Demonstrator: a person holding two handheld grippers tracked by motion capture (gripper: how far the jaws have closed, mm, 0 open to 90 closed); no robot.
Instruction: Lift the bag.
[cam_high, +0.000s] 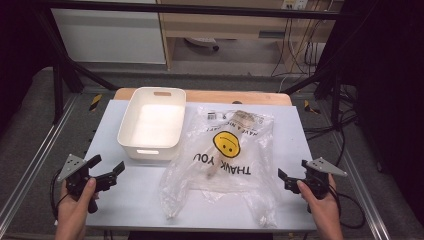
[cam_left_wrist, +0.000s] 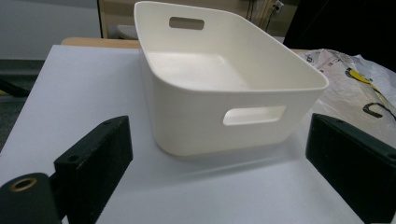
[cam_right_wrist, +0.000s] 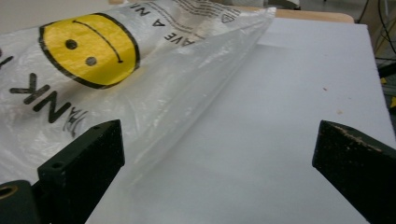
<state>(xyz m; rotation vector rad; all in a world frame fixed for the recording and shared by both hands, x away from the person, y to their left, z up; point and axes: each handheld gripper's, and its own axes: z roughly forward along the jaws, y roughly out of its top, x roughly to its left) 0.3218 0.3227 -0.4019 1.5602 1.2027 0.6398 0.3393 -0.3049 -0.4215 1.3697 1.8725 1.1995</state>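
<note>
Both grippers sat released: the plastic bag (cam_high: 220, 160) lay lengthwise away from the person, its edge just left of the right gripper (cam_high: 291, 175), nearer than the left gripper (cam_high: 107, 168).

I see bare table (cam_high: 125, 195) left of the plastic bag (cam_high: 225, 155) for passing, while the white bin (cam_high: 152, 122) blocks its upper-left side.
</note>
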